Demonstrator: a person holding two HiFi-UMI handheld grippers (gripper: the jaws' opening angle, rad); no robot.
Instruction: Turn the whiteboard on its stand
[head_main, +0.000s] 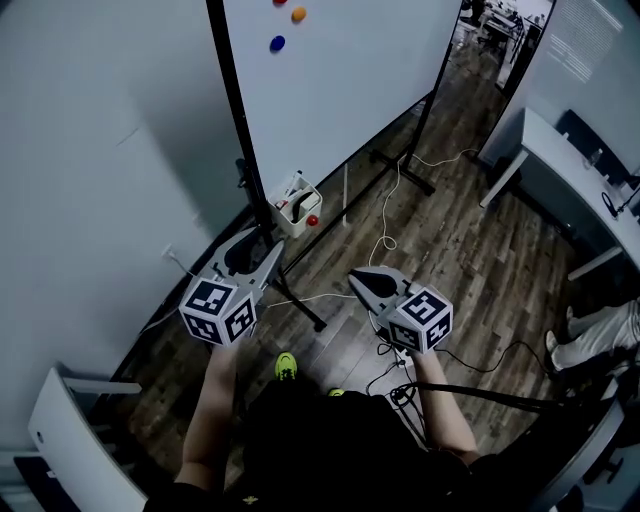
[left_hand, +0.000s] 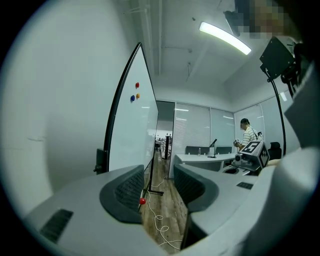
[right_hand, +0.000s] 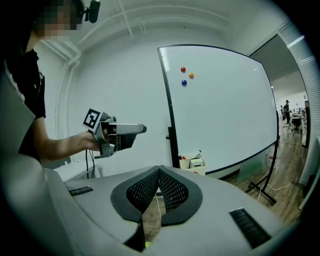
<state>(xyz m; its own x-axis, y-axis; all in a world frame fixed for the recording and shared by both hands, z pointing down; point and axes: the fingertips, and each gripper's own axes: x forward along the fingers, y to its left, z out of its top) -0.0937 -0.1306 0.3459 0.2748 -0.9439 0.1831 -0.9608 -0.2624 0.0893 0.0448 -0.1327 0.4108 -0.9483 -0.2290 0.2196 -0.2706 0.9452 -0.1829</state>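
The whiteboard (head_main: 340, 90) stood at the upper middle of the head view: a white face in a black frame on a black stand, with red, orange and blue magnets (head_main: 277, 44) near the top and a small box (head_main: 296, 208) at its post. Your left gripper (head_main: 258, 245) was released and empty. Your right gripper (head_main: 358, 277) was clenched on nothing. Both were clear of the whiteboard.

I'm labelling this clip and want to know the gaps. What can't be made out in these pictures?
Whiteboard: top cut off by the head view's edge; back face hidden by the board itself in all views.
Box: contents too small in every view.
Clamp on the stand: too small to tell if locked, right gripper view.
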